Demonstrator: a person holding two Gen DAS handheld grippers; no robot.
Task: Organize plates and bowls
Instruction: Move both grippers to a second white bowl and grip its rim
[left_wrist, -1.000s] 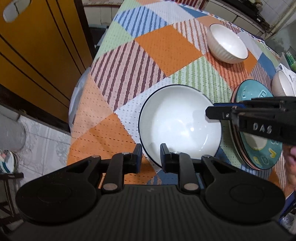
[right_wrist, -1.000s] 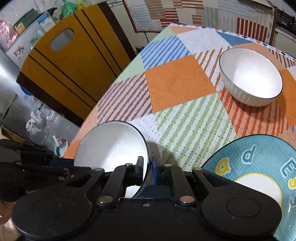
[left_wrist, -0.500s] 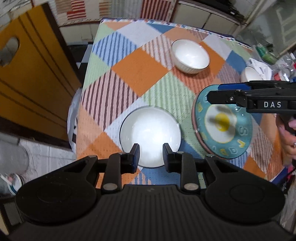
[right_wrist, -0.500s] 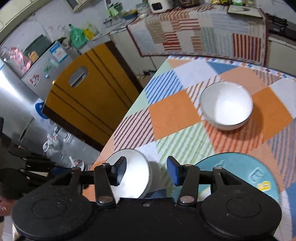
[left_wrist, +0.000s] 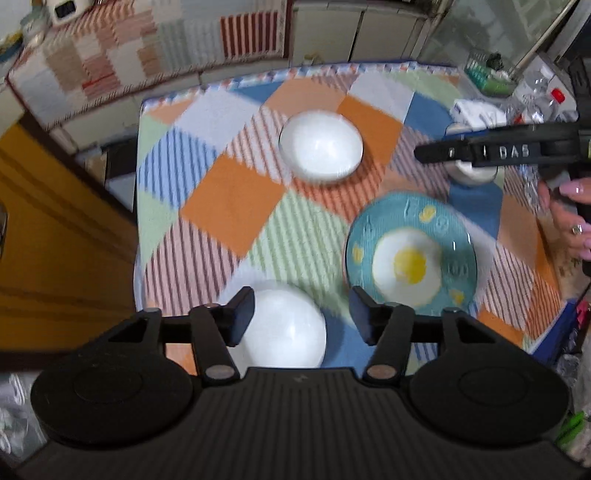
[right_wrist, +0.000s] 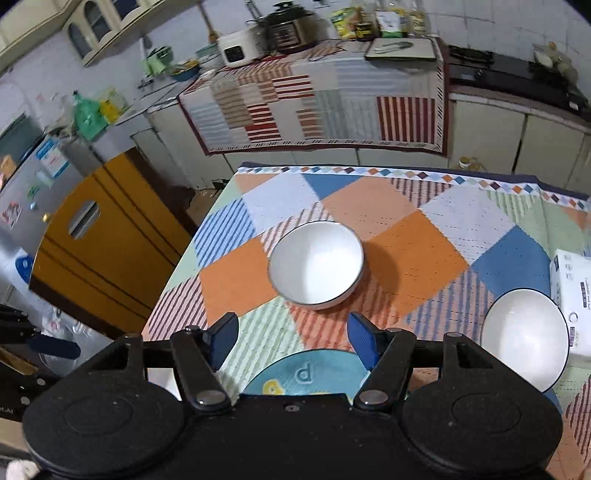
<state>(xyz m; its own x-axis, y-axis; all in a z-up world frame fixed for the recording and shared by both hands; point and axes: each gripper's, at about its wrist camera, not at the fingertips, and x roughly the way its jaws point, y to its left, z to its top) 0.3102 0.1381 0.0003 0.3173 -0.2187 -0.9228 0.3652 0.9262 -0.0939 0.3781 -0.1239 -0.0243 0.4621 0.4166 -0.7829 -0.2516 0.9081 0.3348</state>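
A white plate (left_wrist: 284, 328) lies at the near edge of the patchwork table, under my left gripper (left_wrist: 301, 315), which is open, empty and raised above it. A teal plate with a fried-egg print (left_wrist: 410, 254) lies to its right; its rim shows in the right wrist view (right_wrist: 306, 373). A white bowl (left_wrist: 321, 147) (right_wrist: 316, 262) stands mid-table. A second white bowl (right_wrist: 524, 336) stands at the right. My right gripper (right_wrist: 291, 338) is open and empty, high above the teal plate; it shows side-on in the left wrist view (left_wrist: 495, 151).
A yellow cabinet door (right_wrist: 99, 254) stands left of the table. A white tissue box (right_wrist: 572, 291) sits at the table's right edge. Bottles and clutter (left_wrist: 532, 103) lie beyond the right side. A cloth-covered counter (right_wrist: 317, 107) runs behind.
Both grippers have risen and pulled back from the table. Both have opened wide. The white plate and teal plate stay on the cloth.
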